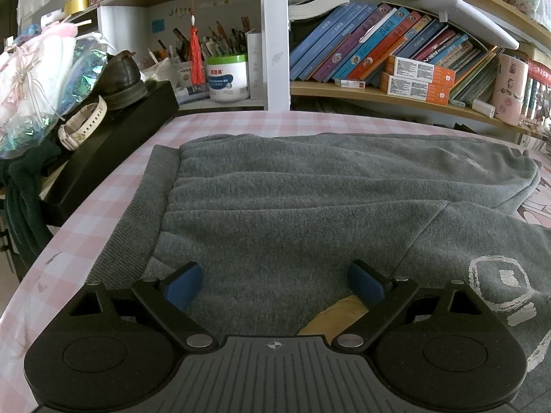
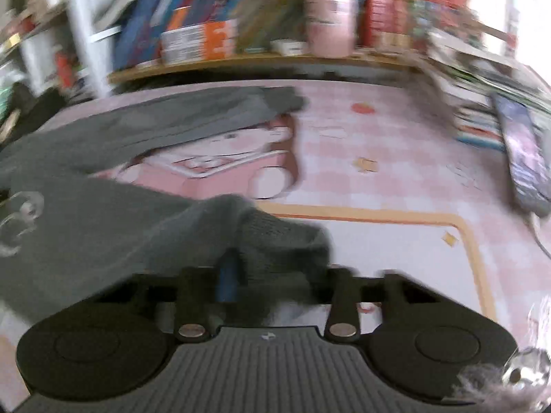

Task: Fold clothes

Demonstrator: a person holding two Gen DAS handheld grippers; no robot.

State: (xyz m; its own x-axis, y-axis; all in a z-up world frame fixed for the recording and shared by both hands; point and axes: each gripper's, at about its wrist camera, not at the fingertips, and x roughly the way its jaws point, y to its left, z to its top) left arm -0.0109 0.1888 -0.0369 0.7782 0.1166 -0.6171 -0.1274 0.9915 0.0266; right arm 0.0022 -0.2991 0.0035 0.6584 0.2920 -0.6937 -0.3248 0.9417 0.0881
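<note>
Pinching the ribbed sleeve cuff [image 2: 286,241] of the grey sweatshirt [image 1: 292,199], my right tongs [image 2: 272,275] have it bunched between the pads; that view is blurred, so I read the hold as shallow and near the cuff's edge. My left tongs [image 1: 273,284] hang released, pads wide apart, low over the sweatshirt's body with nothing between them. The sweatshirt lies spread on the pink checked tabletop [image 1: 103,213], its hem band toward the black box [image 1: 113,137], its far sleeve stretched toward the bookshelf [image 1: 396,93].

My worry is the cuff: thick rib knit could slide out as I carry the sleeve across the sweatshirt, dropping it short and crooked. With the left tongs pinning nothing, dragging the sleeve may tug the whole sweatshirt along the smooth tabletop and wrinkle the flat body. A phone [image 2: 523,151] lies beyond the sweatshirt's sleeve side; a wide swing could knock it.
</note>
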